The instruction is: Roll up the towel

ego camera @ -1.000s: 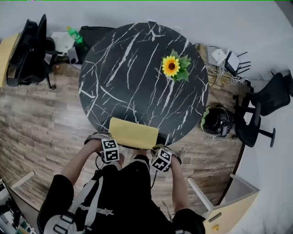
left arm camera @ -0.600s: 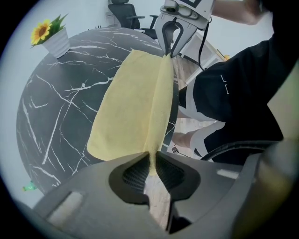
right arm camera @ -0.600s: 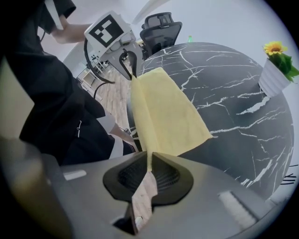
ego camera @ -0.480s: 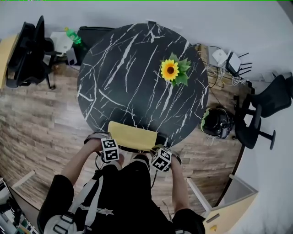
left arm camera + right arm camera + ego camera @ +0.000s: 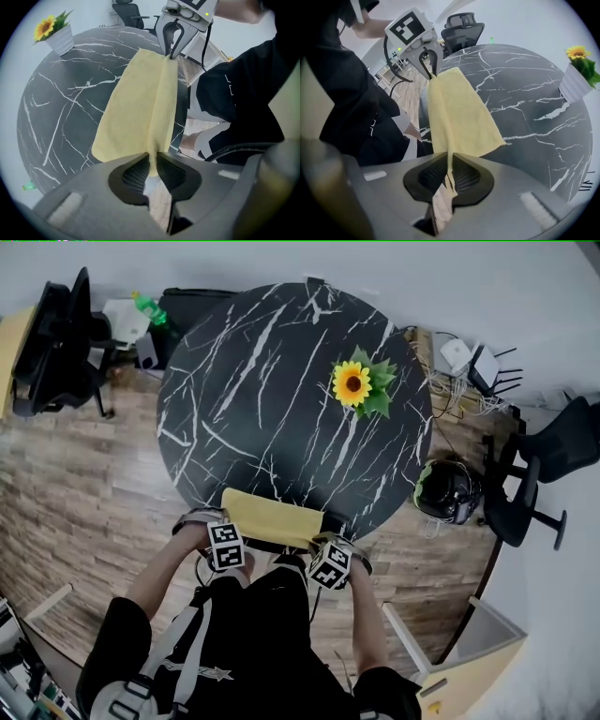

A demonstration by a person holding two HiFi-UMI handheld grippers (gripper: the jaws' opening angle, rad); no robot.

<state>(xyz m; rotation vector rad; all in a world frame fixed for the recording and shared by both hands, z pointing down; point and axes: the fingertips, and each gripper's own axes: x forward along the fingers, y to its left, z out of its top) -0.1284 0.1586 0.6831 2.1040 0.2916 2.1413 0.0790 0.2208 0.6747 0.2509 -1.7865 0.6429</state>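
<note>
The pale yellow rectangular cloth towel (image 5: 272, 518) is seen spread on the near rim of the round black white-veined marble table (image 5: 244, 381), not yet rolled. Its far part lies flat ahead of both tools, and its near edge is drawn up into a ridge between them. One near corner is pinched in the left hand-held gripper (image 5: 152, 157). Those jaws are opening slightly, but the cloth is seen squeezed between the pads. The other near corner is clamped in the right hand-held gripper (image 5: 450, 157), whose jaws stand nearly together on a thin fold. The main risk is judged to lie at the left corner: if those jaws ease further before the first turn is made, the corner could slip out, and the ridge would sag and the roll would start crooked. A second risk comes from the position at the rim. The held edge appears to lie just at or past the table's border, beneath the tools, so a released or dragged towel could slide off toward the person's lap or the wood-plank floor (image 5: 84, 484). Uneven advance of the two hands would be expected to give a cone rather than a cylinder. The artificial sunflower in its white pot (image 5: 353, 382) stands well beyond the tools and is thought unlikely to be disturbed.
</note>
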